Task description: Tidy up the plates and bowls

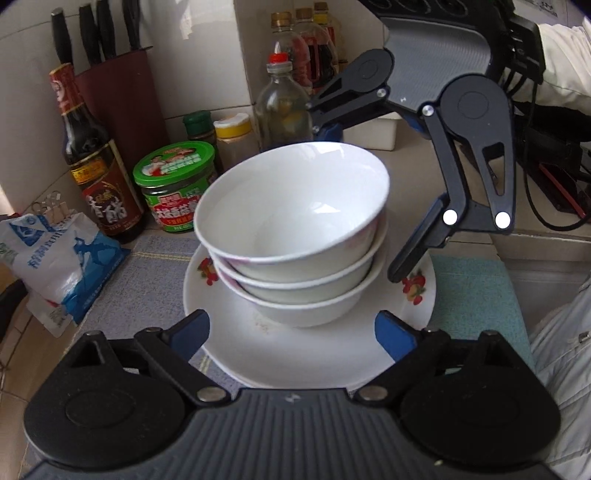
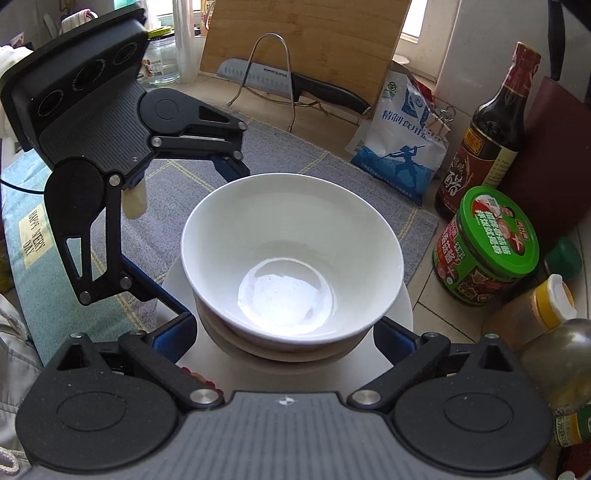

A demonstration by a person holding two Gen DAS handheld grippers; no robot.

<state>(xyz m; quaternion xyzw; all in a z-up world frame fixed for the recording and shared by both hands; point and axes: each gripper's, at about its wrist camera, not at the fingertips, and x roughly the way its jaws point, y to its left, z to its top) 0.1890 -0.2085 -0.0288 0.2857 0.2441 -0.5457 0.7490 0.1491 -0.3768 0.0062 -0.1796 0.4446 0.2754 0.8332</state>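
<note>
I am looking at a tiled table (image 2: 436,295) that is sitting against a pale tiled wall (image 1: 26,122). A grey checked mat (image 2: 332,173) is lying across it, with a teal cloth (image 1: 476,291) lying just beside the mat. Daylight is coming in from a window (image 2: 413,26) behind a wooden cutting board (image 2: 306,48), which is leaning upright against the sill. A dark red knife block (image 1: 122,107) is standing in the corner by the wall.

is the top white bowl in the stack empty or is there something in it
Empty. The top white ceramic bowl shows only a bare glossy bottom in the right wrist view, and it sits upright on the bowls below.
</note>
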